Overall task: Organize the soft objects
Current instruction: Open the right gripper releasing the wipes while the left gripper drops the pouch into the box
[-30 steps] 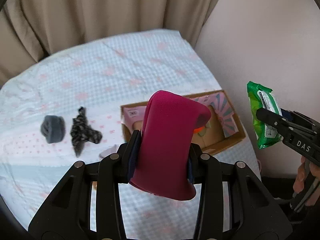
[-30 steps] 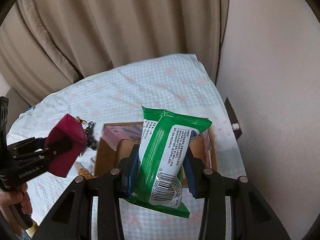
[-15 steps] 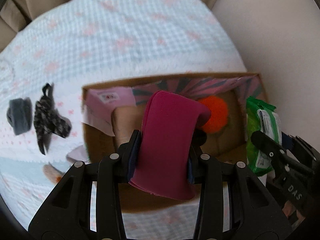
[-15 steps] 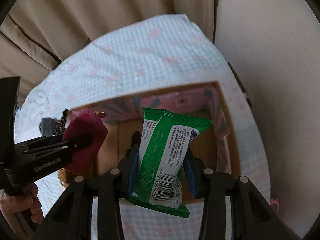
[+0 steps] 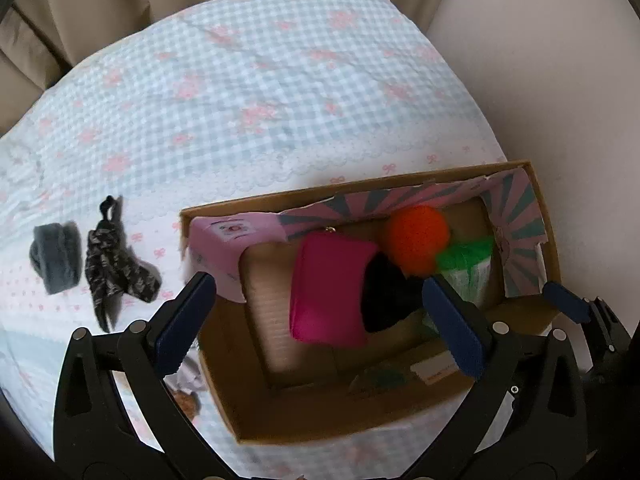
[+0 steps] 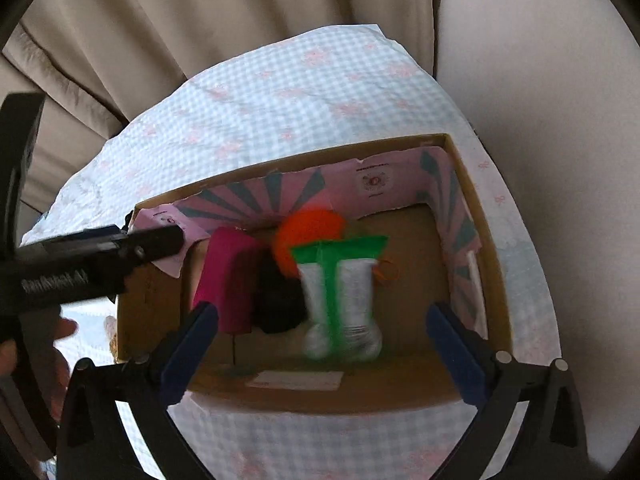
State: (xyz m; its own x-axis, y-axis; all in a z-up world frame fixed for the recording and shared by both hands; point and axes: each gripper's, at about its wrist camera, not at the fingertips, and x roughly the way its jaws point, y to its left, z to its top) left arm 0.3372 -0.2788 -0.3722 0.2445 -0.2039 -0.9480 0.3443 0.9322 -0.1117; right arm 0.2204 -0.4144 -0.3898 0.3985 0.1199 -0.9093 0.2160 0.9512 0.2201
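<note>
Now both claws are open over the box, and both things are dropping in.

My left claw (image 5: 320, 316) has just sprung its jaws wide, and the pink pouch (image 5: 332, 288) sits loose between and below them, inside the cardboard box (image 5: 400, 416). My right claw (image 6: 320, 344) has just opened too; the green wipes pack (image 6: 340, 304), blurred, stands on end below it, beside an orange ball (image 6: 308, 236) and something black (image 6: 280, 300). I judge the pack may topple against the pouch or ball, since it looks upright and unsupported. Off to the left of my left claw, a grey roll (image 5: 56, 256) and a patterned tie (image 5: 116, 272) lie on the checked cloth (image 5: 260, 100), not yet boxed.
</note>
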